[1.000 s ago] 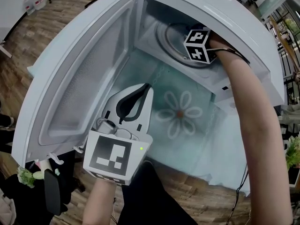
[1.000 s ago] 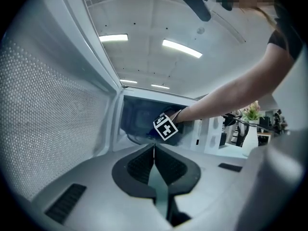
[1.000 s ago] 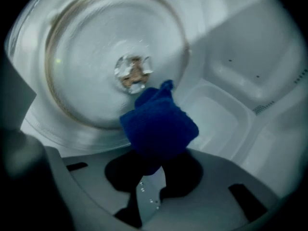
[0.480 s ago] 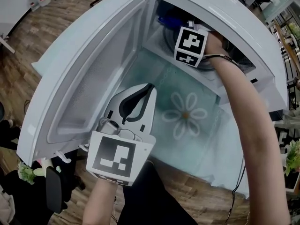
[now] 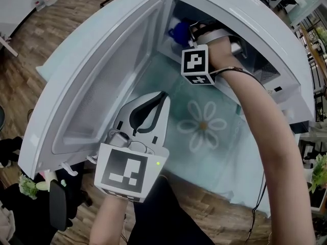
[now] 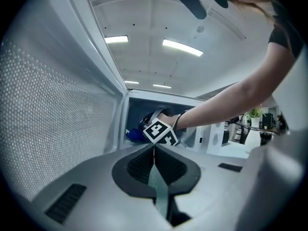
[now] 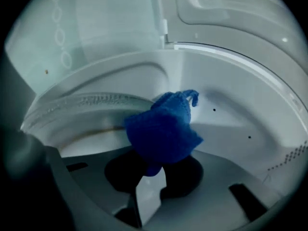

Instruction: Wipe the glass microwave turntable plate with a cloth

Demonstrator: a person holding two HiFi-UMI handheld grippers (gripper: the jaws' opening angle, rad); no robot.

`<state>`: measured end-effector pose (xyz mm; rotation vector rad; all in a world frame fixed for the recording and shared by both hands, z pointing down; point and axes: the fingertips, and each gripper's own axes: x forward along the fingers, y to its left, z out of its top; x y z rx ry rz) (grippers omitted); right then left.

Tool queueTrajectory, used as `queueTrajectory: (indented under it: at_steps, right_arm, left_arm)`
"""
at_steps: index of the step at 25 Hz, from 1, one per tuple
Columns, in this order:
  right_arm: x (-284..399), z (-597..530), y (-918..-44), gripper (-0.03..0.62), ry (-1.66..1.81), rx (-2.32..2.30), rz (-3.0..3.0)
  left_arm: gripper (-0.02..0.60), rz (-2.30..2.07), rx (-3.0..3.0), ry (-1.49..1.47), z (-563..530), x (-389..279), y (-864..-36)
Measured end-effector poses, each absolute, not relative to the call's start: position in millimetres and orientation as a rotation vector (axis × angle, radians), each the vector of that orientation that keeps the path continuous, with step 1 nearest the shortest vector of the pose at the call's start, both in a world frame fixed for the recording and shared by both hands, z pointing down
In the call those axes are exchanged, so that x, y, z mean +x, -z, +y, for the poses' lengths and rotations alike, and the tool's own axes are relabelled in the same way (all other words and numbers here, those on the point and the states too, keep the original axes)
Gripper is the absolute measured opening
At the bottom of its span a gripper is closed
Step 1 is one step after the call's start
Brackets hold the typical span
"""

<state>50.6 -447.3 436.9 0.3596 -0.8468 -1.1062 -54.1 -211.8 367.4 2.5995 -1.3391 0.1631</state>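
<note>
The microwave (image 5: 245,14) stands open, and my right gripper (image 5: 187,32) reaches into its cavity, shut on a blue cloth (image 5: 178,32). In the right gripper view the blue cloth (image 7: 162,131) bunches over the jaw tips of my right gripper (image 7: 152,169). It sits at the right rim of the glass turntable plate (image 7: 82,115), which lies to the left. The arm hides the plate in the head view. My left gripper (image 5: 162,94) hovers outside in front of the opening, its jaws shut on nothing. In its own view my left gripper (image 6: 154,147) points at the cavity and at the right gripper's marker cube (image 6: 161,132).
The microwave door (image 5: 102,80) hangs wide open to the left of my left gripper. A pale cover with a flower print (image 5: 202,125) lies under the microwave front. Wooden floor (image 5: 30,40) shows beyond it, and a potted plant (image 5: 319,170) is at the right edge.
My right gripper has swept leftward across the cavity with the cloth, which now shows at the cavity's left side. The left gripper has stayed still and shut.
</note>
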Motion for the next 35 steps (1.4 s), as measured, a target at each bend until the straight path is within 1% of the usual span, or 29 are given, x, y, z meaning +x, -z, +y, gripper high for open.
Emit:
queueTrajectory:
  at_steps: [8, 15, 19, 26, 35]
  right_arm:
    - [63.2, -441.2, -441.8, 0.055, 1.102, 0.157, -0.681]
    - [96.5, -433.9, -442.7, 0.055, 0.952, 0.213, -0.722]
    - [109.3, -428.6, -443.0, 0.055, 0.959, 0.193, -0.672]
    - [162.6, -411.4, -443.8, 0.057, 0.855, 0.126, -0.530]
    - [217.5, -380.6, -439.5, 0.057, 0.689, -0.069, -0.277]
  left_arm:
    - [0.008, -1.336, 2.595, -0.179, -209.0, -52.4, -370.2]
    - [0.008, -1.321, 2.601, -0.187, -207.1, -48.9, -372.3]
    - [0.008, -1.313, 2.605, -0.185, -206.5, -46.6, -372.4]
    - [0.008, -1.304, 2.604, -0.172, -205.5, -45.7, -371.8]
    - [0.008, -1.281, 2.616, -0.167, -205.2, -37.5, -371.9]
